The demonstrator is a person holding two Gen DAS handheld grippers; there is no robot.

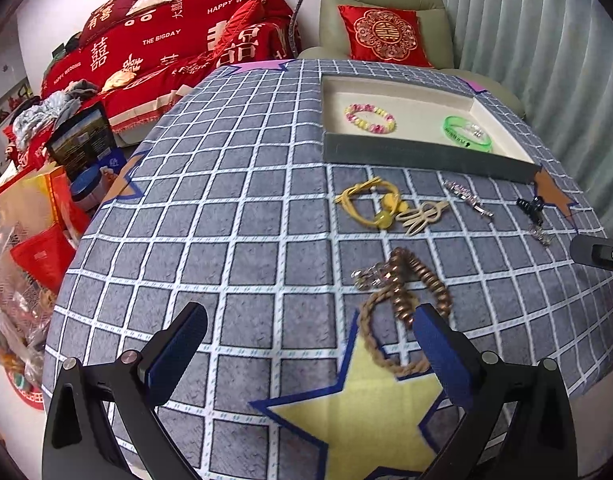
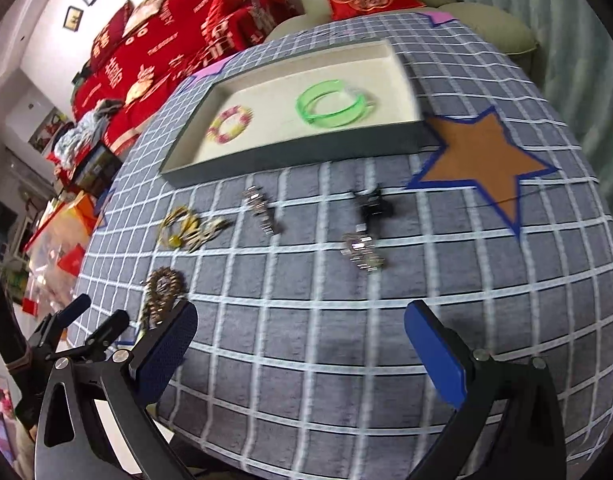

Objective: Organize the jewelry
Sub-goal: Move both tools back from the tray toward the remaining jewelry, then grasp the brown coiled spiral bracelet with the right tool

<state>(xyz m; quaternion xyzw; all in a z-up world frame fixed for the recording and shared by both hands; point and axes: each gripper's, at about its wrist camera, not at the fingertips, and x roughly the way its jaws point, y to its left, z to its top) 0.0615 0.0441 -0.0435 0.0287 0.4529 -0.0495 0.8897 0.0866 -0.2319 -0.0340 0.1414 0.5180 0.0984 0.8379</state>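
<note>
A grey tray (image 1: 426,156) (image 2: 298,152) with a cream lining holds a pink-and-yellow bead bracelet (image 1: 369,119) (image 2: 229,124) and a green bangle (image 1: 466,133) (image 2: 331,105). Loose on the checked cloth lie a yellow hair tie (image 1: 372,202) (image 2: 178,226), a cream hair clip (image 1: 422,216), a sparkly barrette (image 1: 468,197) (image 2: 262,210), a black claw clip (image 1: 532,206) (image 2: 372,204), a silver clip (image 2: 362,252) and a brown bead-and-rope bracelet (image 1: 402,300) (image 2: 162,292). My left gripper (image 1: 310,328) is open, its right finger beside the brown bracelet. My right gripper (image 2: 302,328) is open and empty above the cloth.
The round table has a grey checked cloth with a yellow star (image 1: 358,412) and an orange star (image 2: 482,160). A red-covered sofa (image 1: 166,48) and a beige armchair (image 1: 386,20) stand behind. Bags and boxes (image 1: 46,200) crowd the floor at left. A curtain (image 1: 546,40) hangs at right.
</note>
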